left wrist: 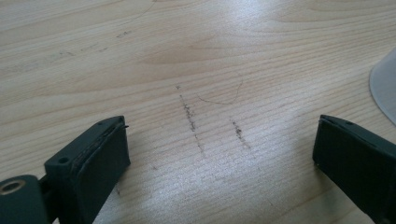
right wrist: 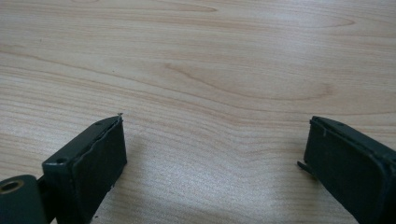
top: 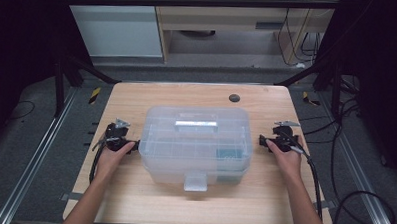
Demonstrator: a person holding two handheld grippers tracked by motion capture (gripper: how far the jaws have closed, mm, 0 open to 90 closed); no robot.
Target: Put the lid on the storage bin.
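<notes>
Currently, the left hand-held gripper [top: 135, 145] rests on the pale wood-grain desk [top: 132, 97], its black block-shaped jaws spread wide with nothing between them. Just beside it, towards the right hand-held gripper [top: 261, 140], stands the clear rectangular plastic storage box [top: 194, 144] with rounded corners, a flat bar handle on its lid and a front latch tab. The right hand-held gripper lies near the box's opposite end, jaws likewise wide and empty. In the left gripper view, dark scuff marks [left wrist: 191, 122] streak the smooth board between the jaws, and the box's translucent curved edge [left wrist: 385, 86] shows beyond the right-hand jaw. Matte rubbery pads [right wrist: 105, 163] line the jaws.
</notes>
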